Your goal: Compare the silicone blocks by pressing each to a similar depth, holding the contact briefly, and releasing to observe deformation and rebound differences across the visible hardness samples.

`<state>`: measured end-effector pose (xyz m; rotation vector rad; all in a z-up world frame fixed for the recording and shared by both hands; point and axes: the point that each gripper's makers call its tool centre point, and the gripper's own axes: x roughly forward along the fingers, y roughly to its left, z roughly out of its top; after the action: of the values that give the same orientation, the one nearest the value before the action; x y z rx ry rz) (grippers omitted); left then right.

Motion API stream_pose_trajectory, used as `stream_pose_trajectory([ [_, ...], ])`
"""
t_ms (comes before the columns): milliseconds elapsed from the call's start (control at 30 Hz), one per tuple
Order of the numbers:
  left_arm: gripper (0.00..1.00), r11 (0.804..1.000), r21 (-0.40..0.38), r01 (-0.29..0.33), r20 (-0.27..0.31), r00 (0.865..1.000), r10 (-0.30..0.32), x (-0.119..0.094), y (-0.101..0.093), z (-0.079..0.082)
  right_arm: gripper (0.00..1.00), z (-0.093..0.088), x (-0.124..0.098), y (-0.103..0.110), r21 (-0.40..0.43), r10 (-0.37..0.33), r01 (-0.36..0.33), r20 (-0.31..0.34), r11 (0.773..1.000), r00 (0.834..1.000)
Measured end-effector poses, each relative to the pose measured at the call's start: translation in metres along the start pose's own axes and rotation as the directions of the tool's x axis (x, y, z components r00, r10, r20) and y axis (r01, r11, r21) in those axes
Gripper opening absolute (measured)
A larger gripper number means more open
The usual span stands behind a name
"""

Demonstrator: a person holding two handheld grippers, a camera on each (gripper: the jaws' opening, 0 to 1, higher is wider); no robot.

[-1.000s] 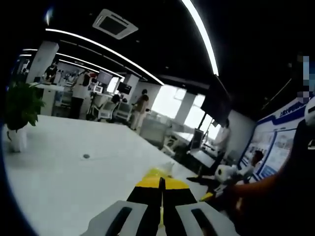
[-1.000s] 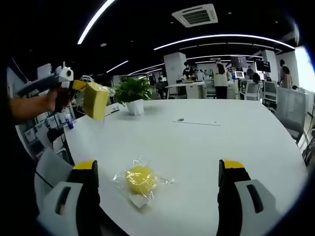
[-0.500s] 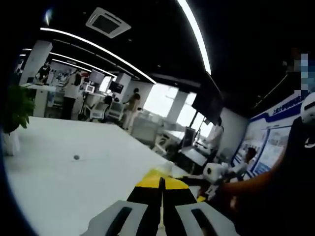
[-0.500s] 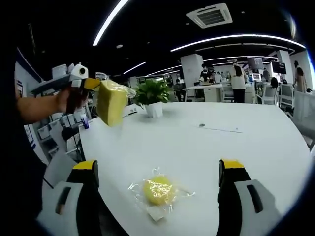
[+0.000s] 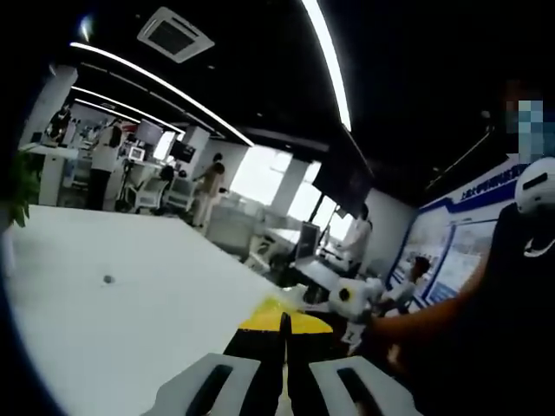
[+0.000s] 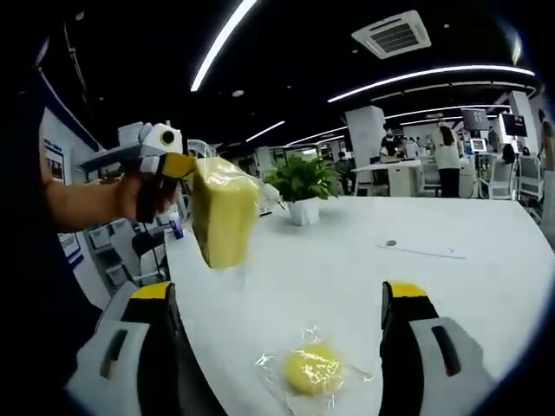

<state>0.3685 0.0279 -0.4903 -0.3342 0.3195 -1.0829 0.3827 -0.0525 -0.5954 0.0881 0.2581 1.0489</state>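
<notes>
At the bottom of the right gripper view, the right gripper (image 6: pixel 277 299) stands with its two yellow-tipped jaws spread wide and nothing between them. Just beyond the gap, low in the frame, a round yellow silicone block (image 6: pixel 312 369) in a clear crinkled wrapper lies on the white table (image 6: pixel 434 286), apart from both jaws. At the left of this view a hand (image 6: pixel 139 195) holds the left gripper (image 6: pixel 178 165) aloft, its jaws clamped on a rectangular yellow silicone block (image 6: pixel 224 212) in clear film, which hangs in the air above the table's near edge. A potted plant (image 6: pixel 302 186) sits further back on the table, and people stand at desks in the far right background.

Low in the left gripper view, the left gripper's (image 5: pixel 283 325) jaws sit pressed together, with only a thin yellow strip of the rectangular block visible just past the tips. To the right of this view, the right gripper's pale body (image 5: pixel 351 299) enters, held by a bare forearm (image 5: pixel 425 316). The white table spreads to the left, with office desks and windows beyond.
</notes>
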Motion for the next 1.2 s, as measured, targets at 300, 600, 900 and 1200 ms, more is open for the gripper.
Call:
stream_pose_trajectory([
  [300,0.0,0.999,-0.012,0.048,0.001,0.999,-0.048,0.005,-0.015,-0.001,0.86,0.01,0.012,0.018,-0.019,0.067,-0.067,0.013,0.998,0.998],
  [600,0.0,0.998,-0.008,0.069,0.016,0.998,-0.069,0.004,-0.021,0.002,0.82,0.017,0.019,0.034,0.005,0.112,-0.112,0.03,0.994,0.993],
  [900,0.0,0.998,-0.022,0.059,0.024,0.998,-0.059,0.001,-0.021,0.003,0.78,0.028,0.017,0.039,0.001,0.129,-0.129,0.069,0.992,0.989],
  [1200,0.0,0.997,-0.048,0.058,0.034,0.998,-0.056,-0.005,-0.019,0.006,0.78,0.03,0.017,0.038,-0.015,0.133,-0.132,0.069,0.991,0.989],
])
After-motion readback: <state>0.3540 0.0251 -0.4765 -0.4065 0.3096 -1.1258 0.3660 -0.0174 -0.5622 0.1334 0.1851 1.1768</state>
